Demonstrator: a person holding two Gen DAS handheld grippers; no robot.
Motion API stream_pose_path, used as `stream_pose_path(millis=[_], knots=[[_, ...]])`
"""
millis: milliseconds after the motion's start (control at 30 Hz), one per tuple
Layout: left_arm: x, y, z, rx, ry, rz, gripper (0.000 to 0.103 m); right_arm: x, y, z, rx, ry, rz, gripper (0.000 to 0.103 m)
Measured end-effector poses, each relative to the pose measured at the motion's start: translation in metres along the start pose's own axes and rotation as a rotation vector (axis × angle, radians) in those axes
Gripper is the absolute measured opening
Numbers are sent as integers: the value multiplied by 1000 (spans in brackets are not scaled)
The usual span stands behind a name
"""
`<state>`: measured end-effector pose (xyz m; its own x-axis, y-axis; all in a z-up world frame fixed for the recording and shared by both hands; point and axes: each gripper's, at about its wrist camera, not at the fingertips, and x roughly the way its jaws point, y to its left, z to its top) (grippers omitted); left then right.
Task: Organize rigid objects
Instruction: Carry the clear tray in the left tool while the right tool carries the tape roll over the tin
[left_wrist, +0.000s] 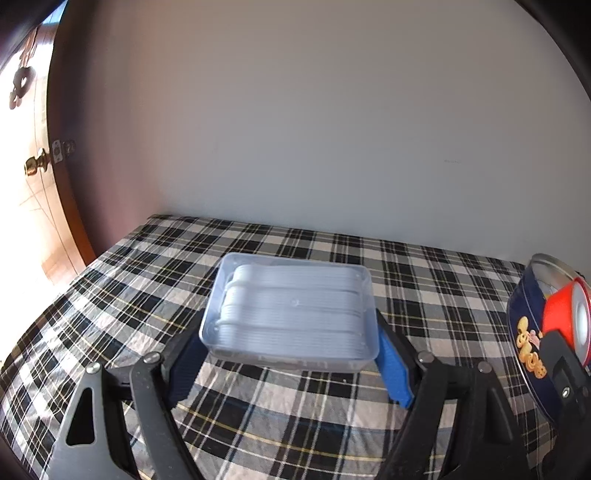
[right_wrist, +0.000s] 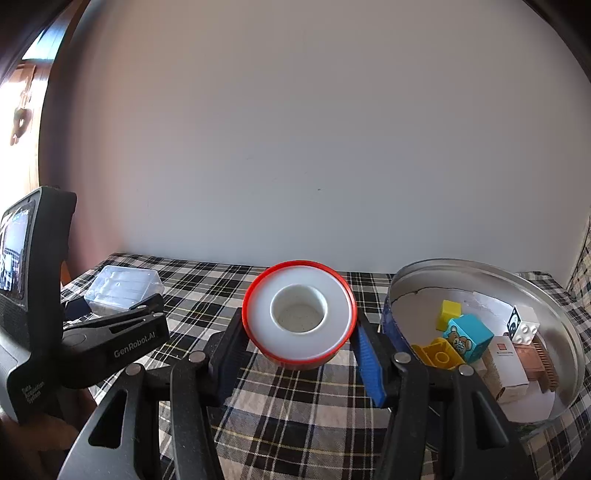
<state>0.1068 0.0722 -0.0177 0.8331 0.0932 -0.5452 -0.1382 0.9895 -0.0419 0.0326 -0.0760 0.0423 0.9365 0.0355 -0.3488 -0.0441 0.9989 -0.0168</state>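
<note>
A clear plastic box (left_wrist: 291, 310) of white plastic cutlery sits between the blue pads of my left gripper (left_wrist: 286, 336), which press on its two sides just above the plaid tablecloth (left_wrist: 258, 406). In the right wrist view the same box (right_wrist: 123, 290) shows at the far left inside the left gripper (right_wrist: 114, 304). My right gripper (right_wrist: 298, 328) is shut on a red-rimmed white tape roll (right_wrist: 299, 314), held with its hole facing the camera. That roll (left_wrist: 561, 314) also appears at the right edge of the left wrist view.
A round dark-blue tin (right_wrist: 480, 264) stands open to the right, holding a blue bear block (right_wrist: 467, 338), yellow blocks (right_wrist: 448, 312), a white block (right_wrist: 524, 325) and small cartons (right_wrist: 506, 365). A plain wall rises behind the table. A wooden door (left_wrist: 62, 184) is at the left.
</note>
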Motion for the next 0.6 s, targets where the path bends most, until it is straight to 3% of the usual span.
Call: stream_pose_path(millis=[600], knots=[[-20,-21,-7,20,-60,-60,82,-17,-27,-6,-3,-16,-21,57]])
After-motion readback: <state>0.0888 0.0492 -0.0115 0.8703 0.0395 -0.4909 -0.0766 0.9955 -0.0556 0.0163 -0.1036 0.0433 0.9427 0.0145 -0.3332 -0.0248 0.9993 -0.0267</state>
